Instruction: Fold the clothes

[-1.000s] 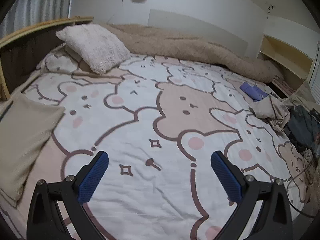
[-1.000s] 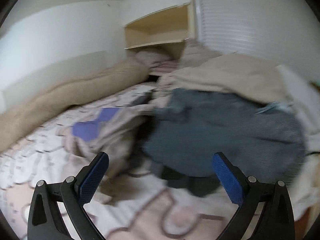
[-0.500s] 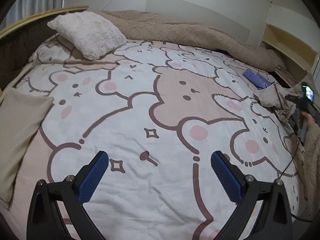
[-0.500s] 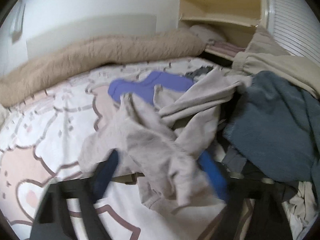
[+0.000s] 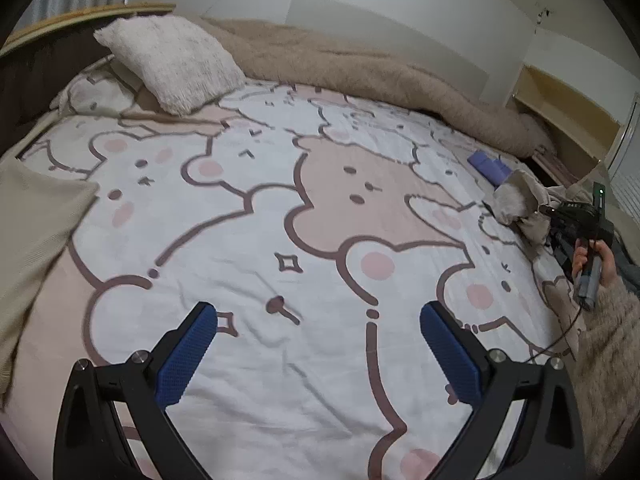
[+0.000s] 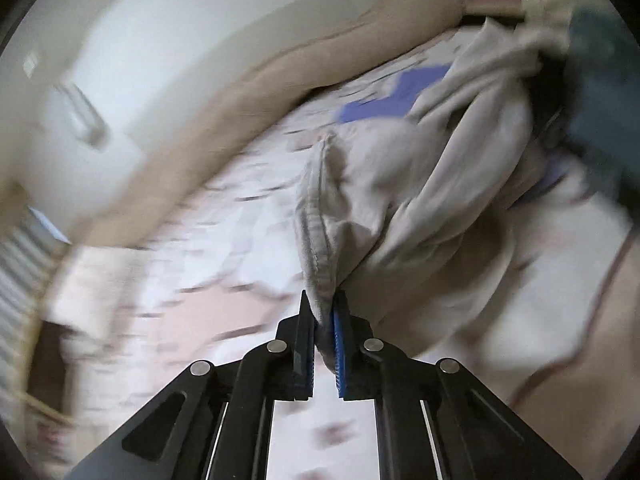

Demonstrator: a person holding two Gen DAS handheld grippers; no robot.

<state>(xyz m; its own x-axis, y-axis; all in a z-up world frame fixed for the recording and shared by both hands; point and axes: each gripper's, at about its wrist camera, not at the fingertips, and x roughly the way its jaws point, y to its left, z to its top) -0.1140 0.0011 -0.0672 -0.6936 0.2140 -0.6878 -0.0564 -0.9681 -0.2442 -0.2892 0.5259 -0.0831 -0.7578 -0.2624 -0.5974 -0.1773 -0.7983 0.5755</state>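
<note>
Right claw [image 6: 323,312] clenched on the ribbed hem of a soft beige garment [image 6: 404,200].
It has just closed there; cloth looks light and floppy. Left claw [image 5: 318,354] released, empty, over the bed [image 5: 260,220].

Broad bare bedsheet [image 5: 320,208] mid-bed; pillow [image 5: 172,64] and blanket roll [image 5: 360,68] along the far edge, clothes heap [image 5: 520,204] rightward.

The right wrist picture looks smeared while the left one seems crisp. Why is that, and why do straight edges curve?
Right wrist view: motion blur streaks the bed and wall, though the right gripper and the beige garment it pinches stay fairly sharp. Left wrist view: mostly crisp; the fisheye lens bows the headboard and darkens the corners.
</note>
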